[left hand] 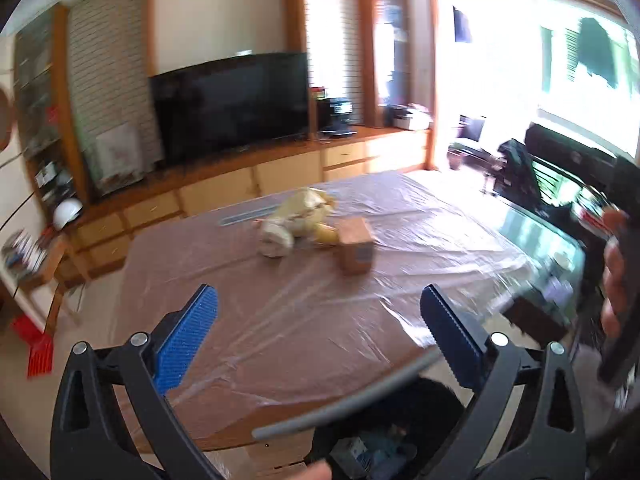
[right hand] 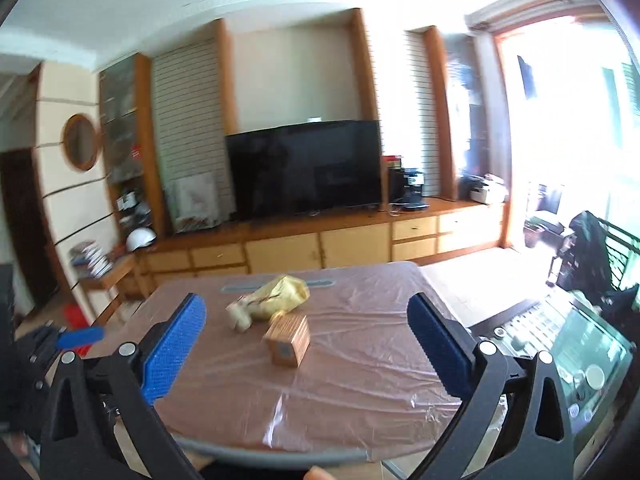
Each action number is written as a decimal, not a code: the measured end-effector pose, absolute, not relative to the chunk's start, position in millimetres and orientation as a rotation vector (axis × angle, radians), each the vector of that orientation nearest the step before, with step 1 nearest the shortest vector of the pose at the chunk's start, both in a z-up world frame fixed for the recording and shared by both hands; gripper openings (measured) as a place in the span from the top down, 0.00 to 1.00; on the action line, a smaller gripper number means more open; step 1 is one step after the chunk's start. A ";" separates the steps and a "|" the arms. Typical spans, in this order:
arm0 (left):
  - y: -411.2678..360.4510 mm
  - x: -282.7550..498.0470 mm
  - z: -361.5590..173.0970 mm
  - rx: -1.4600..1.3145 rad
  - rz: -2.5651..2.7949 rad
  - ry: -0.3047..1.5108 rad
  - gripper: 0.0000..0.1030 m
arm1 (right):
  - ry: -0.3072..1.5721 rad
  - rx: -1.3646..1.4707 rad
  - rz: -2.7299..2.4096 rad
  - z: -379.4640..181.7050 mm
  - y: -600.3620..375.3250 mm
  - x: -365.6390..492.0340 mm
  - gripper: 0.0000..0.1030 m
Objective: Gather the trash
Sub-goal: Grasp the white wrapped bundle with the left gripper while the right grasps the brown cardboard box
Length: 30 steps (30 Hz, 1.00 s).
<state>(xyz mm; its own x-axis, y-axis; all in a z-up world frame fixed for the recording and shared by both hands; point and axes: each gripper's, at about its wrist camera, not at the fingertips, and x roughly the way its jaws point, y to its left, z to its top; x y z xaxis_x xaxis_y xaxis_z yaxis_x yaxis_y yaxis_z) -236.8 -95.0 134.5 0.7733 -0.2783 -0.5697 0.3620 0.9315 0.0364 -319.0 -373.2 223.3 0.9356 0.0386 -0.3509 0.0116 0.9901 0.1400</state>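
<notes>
A small brown cardboard box (left hand: pixel 355 250) (right hand: pixel 289 340) stands on the plastic-covered table (left hand: pixel 280 320) (right hand: pixel 352 380). Behind it lie a crumpled yellow bag (left hand: pixel 306 208) (right hand: pixel 282 296) and a whitish crumpled wad (left hand: pixel 275 240) (right hand: pixel 240 317). My left gripper (left hand: pixel 320 312) is open and empty, above the near part of the table, short of the trash. My right gripper (right hand: pixel 306 320) is open and empty, also short of the box, which shows between its blue pads. A dark bin or bag with a grey rim (left hand: pixel 352 400) shows under the left gripper.
A TV (right hand: pixel 304 168) stands on a long wooden cabinet (right hand: pixel 320 248) behind the table. A glass-topped table (right hand: pixel 580 352) with small items is to the right. A red object (left hand: pixel 38 350) lies on the floor at left. The hand holding the right gripper (left hand: pixel 616 280) is at the right edge.
</notes>
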 end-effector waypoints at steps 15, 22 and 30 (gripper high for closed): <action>-78.4 -94.4 82.4 0.123 -0.299 0.826 0.02 | 0.842 0.146 0.088 124.0 -347.2 -163.1 0.04; -71.0 -38.9 50.3 0.082 -0.332 0.941 0.02 | 0.899 0.187 0.091 93.8 -337.4 -121.2 0.09; -95.0 -11.1 31.8 0.200 -0.411 0.949 0.02 | 0.950 0.160 0.076 72.8 -323.3 -96.1 0.22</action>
